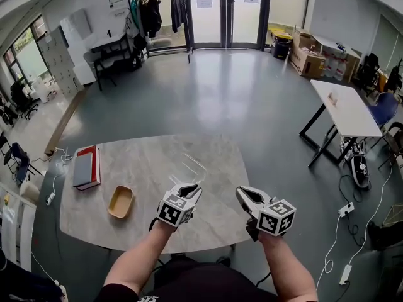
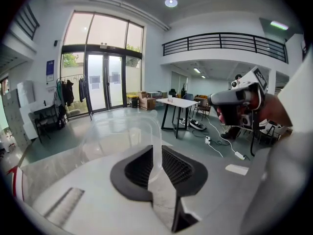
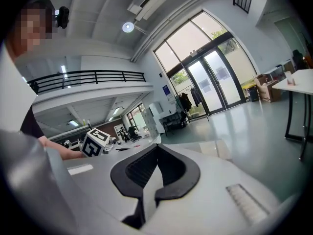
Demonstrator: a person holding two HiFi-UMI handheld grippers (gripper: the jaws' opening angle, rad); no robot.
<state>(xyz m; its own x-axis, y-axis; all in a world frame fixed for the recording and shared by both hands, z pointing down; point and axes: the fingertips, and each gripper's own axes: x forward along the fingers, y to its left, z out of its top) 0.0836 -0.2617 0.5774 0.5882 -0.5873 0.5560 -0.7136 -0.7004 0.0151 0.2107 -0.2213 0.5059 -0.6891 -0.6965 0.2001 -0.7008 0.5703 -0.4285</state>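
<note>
Clear plastic box [image 2: 117,131], thin rounded wall, left gripper [image 2: 157,166] clamped

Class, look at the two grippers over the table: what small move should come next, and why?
Probably open the right gripper and ease it toward the clear container. The left gripper is clamped on just one thin wall of it, while the right one hangs beside it, jaws nearly together with nothing between them.

**Where the three cameras look**

The head view looks steeply down from high above the left gripper [image 1: 190,189] and right gripper [image 1: 242,195]. Each gripper view sits close behind its own jaws, looking out along them. All three see the glass doors [image 1: 217,11] far ahead.
</note>
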